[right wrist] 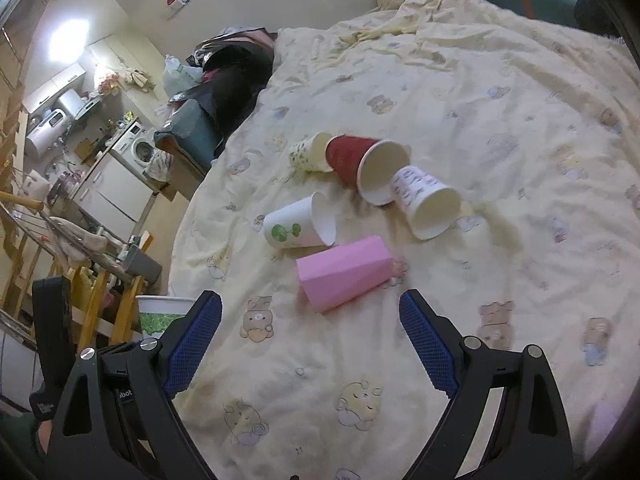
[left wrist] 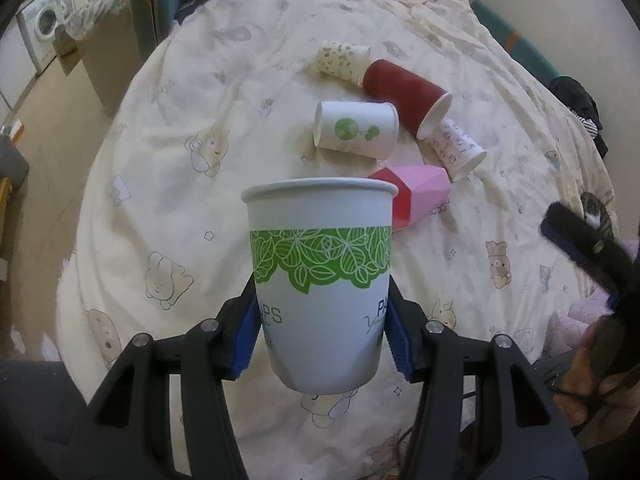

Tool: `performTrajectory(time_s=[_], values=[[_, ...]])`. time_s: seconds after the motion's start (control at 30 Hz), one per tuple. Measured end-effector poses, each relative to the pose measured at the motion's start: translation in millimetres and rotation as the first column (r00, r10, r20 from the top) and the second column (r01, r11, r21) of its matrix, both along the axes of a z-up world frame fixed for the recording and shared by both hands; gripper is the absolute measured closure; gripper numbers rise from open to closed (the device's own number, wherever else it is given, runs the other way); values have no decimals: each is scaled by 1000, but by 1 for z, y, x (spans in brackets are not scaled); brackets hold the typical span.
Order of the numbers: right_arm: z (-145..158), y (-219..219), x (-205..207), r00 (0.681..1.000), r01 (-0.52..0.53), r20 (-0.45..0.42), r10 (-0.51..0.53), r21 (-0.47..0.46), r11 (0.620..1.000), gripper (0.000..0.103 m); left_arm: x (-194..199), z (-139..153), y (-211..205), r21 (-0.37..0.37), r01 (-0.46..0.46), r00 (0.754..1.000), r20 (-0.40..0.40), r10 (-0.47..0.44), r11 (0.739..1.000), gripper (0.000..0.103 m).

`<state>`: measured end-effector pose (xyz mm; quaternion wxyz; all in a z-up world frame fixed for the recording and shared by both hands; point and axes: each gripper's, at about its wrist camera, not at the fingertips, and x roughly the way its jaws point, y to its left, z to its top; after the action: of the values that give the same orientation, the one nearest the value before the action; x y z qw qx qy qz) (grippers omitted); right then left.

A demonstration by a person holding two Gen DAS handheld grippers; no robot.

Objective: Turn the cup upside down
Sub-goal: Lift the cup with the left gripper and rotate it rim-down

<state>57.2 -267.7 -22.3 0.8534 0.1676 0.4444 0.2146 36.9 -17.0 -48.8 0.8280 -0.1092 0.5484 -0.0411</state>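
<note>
So the left tongs (left wrist: 320, 344) are clamped on the green-leaf cup (left wrist: 320, 280), rim up, above the bed (left wrist: 160, 200); the right tongs (right wrist: 310, 344) hang wide open, holding nothing.

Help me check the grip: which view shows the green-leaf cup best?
Left wrist view: the green-leaf cup fills the centre, upright, clamped by the left gripper. The right wrist view catches only its rim and leaf band at the left edge.
</note>
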Motion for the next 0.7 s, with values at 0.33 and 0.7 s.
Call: performTrajectory(time_s=[0.33, 0.7], values=[[-23, 33, 4, 982, -165, -78, 171, 72, 984, 10, -9, -10, -30, -38, 149, 987, -54, -151, 988, 52], [-29, 38, 4, 970, -203, -115, 215, 109, 973, 10, -19, -4, -46, -85, 248, 967, -39, -252, 965, 52]])
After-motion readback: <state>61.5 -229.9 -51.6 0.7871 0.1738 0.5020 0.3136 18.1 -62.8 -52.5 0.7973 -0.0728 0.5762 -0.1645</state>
